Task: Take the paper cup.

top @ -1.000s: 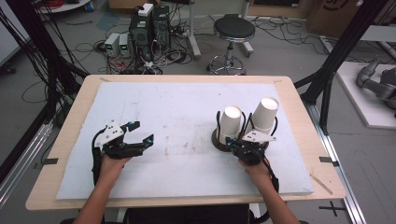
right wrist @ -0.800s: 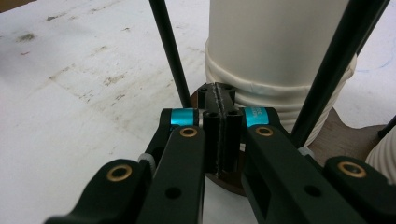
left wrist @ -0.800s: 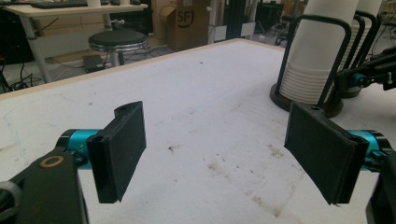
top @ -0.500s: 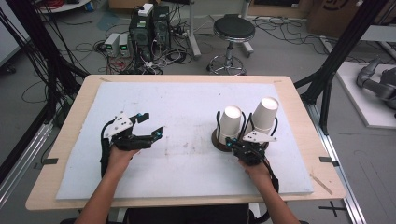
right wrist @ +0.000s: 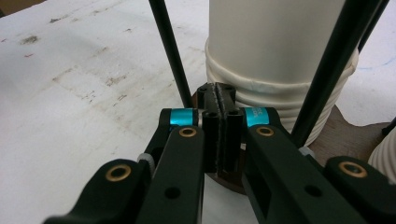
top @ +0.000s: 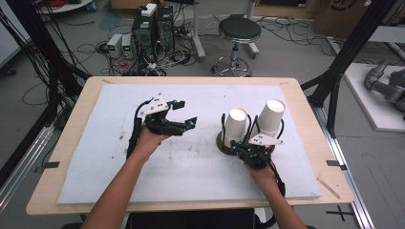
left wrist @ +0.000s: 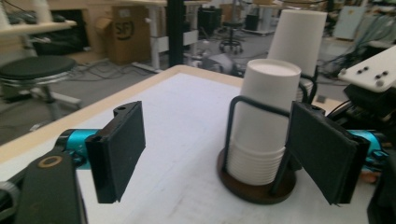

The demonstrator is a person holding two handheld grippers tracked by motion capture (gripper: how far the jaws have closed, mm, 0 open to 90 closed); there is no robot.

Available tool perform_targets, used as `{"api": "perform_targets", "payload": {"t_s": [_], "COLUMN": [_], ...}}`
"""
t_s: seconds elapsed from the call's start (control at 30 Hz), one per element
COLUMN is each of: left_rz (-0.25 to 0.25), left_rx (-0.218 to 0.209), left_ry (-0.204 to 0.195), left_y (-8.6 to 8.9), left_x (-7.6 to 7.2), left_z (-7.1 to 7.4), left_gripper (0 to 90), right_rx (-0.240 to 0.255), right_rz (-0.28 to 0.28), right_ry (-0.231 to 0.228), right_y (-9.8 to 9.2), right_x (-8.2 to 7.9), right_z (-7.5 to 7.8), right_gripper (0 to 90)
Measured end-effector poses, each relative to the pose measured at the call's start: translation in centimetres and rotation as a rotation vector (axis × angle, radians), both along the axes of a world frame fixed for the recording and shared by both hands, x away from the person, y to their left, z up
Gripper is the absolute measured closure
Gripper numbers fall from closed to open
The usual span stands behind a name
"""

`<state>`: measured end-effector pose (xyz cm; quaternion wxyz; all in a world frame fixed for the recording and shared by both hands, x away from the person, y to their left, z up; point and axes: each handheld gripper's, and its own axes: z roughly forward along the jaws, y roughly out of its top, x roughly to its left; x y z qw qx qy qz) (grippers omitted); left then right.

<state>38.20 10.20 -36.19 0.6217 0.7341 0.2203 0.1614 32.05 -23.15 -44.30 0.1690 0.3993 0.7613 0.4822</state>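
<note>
Jaws of the left gripper (top: pixel 184 114) were spread wide above the middle of the table (top: pixel 71 143), turned toward the nearer stack of paper cups (left wrist: pixel 267 121), apparently so it could close on that stack. To its right, toward the table's right edge, both stacks stood upside down in a black wire holder on a round brown base (left wrist: pixel 254 186). At that base the right gripper (right wrist: pixel 218 100) had its jaws pressed together, seemingly clamped on the base's near edge to steady the holder, though the grip itself was hidden.
</note>
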Motion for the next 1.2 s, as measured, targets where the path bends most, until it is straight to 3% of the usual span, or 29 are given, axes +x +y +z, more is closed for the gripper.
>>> {"api": "perform_targets", "payload": {"t_s": [0.07, 0.23, 0.57, 0.83, 1.2], "left_rz": [-0.025, -0.075, -0.146, -0.189, -0.188], "left_rx": [-0.007, 0.001, 0.057, 0.102, 0.157], "left_ry": [0.015, 0.010, 0.012, 0.034, 0.042], "left_y": [-1.0, -3.5, -8.3, -11.6, -13.4], "left_x": [0.4, 1.1, 2.3, 2.9, 3.4], "left_z": [0.2, 0.5, 1.0, 0.2, -0.5], "left_gripper": [19.7, 19.6, 19.6, 19.5, 20.2], "right_rx": [0.000, -0.006, -0.009, -0.011, -0.012], "right_rz": [0.000, 0.006, 0.014, 0.015, 0.017], "right_ry": [0.000, -0.005, -0.004, 0.000, -0.001], "right_y": [0.0, 0.0, 0.1, 0.1, 0.1], "right_x": [0.0, 0.1, 0.1, 0.1, 0.1], "right_z": [0.0, -0.1, -0.1, -0.2, -0.2], "right_gripper": [90.0, 89.9, 89.9, 90.0, 89.7]}}
